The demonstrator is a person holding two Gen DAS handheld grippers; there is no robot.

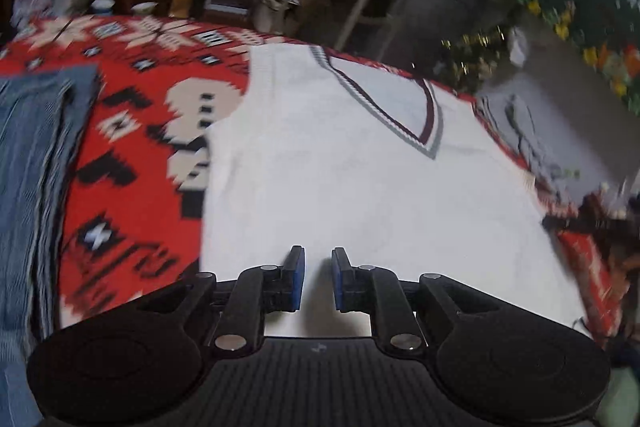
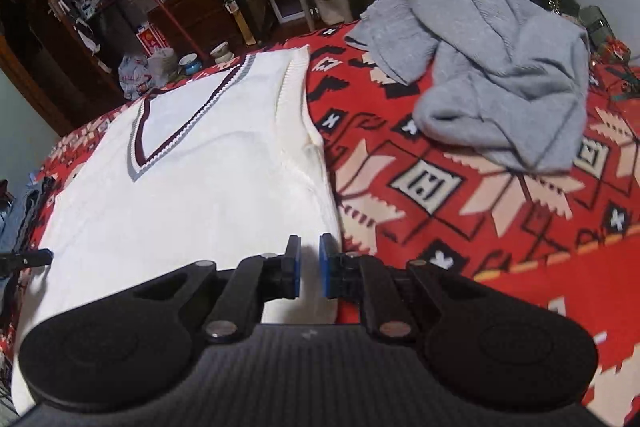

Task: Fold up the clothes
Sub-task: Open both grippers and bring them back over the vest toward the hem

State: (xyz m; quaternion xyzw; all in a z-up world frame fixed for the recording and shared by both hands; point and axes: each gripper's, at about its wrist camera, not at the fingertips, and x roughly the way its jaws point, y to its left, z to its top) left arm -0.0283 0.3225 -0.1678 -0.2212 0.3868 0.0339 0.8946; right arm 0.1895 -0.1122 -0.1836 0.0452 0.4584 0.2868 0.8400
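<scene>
Red patterned blanket [image 2: 460, 187] covers surface. White V-neck vest [image 1: 340, 187] lies flat, front up, maroon-grey trim, mostly smooth. Grey sweater [image 2: 492, 75] crumpled just beside vest; denim garment [image 1: 32, 167] on other side.

Left gripper [image 1: 318, 277], right gripper [image 2: 309, 265] over hem; jaws slightly parted, empty.

Risk: narrow gap pinches single layer or blanket, skewing fold.

vest: white knit [image 1: 360, 187], maroon-grey V-neck, spread flat, front up
sweater: grey [image 2: 492, 67], crumpled heap
denim: blue [image 1: 32, 167], folded
</scene>
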